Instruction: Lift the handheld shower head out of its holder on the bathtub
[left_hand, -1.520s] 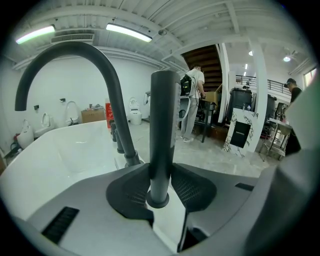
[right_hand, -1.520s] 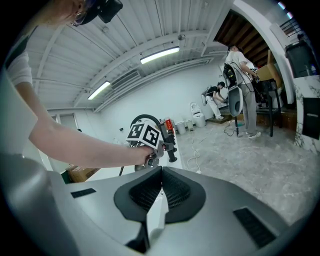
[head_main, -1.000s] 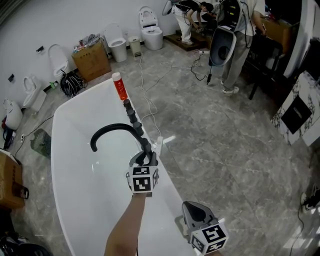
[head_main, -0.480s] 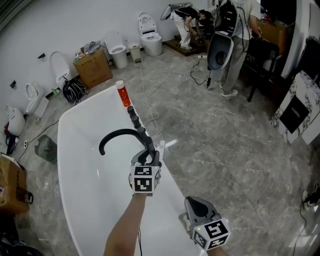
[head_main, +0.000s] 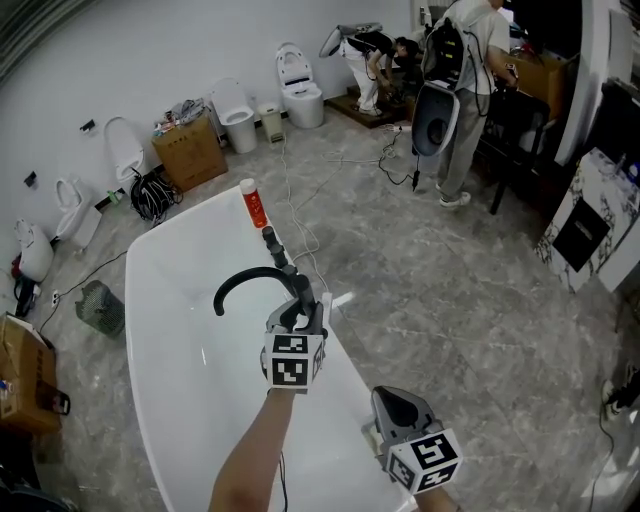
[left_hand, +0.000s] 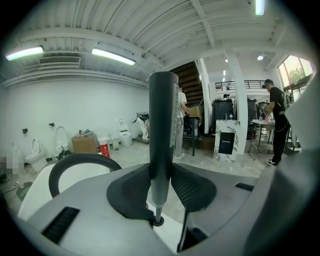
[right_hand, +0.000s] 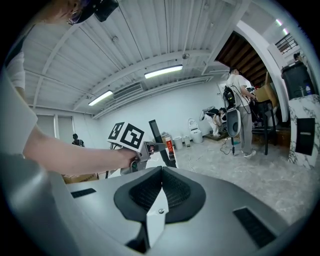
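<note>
The handheld shower head (left_hand: 162, 135) is a slim black wand. It stands upright between the pads of my left gripper (left_hand: 162, 175), which is shut on its lower part. In the head view my left gripper (head_main: 298, 320) holds the shower head (head_main: 302, 292) over the right rim of the white bathtub (head_main: 190, 400), beside the curved black spout (head_main: 250, 278). My right gripper (head_main: 395, 410) hangs lower right of it, off the tub's rim. Its jaws (right_hand: 161, 172) are shut with nothing in them. The right gripper view looks at the left gripper (right_hand: 145, 150) and the wand (right_hand: 161, 142).
A red bottle (head_main: 255, 205) and black tap handles (head_main: 272, 245) stand on the tub's rim behind the spout. Toilets (head_main: 300, 70), a cardboard box (head_main: 188, 150) and cables (head_main: 300, 215) lie on the grey floor. People (head_main: 465, 90) stand at the back right.
My left gripper has risen with the shower head still in its grip. The right gripper has come up a little too, still shut. The head view has shifted, so the tub sits further right.
</note>
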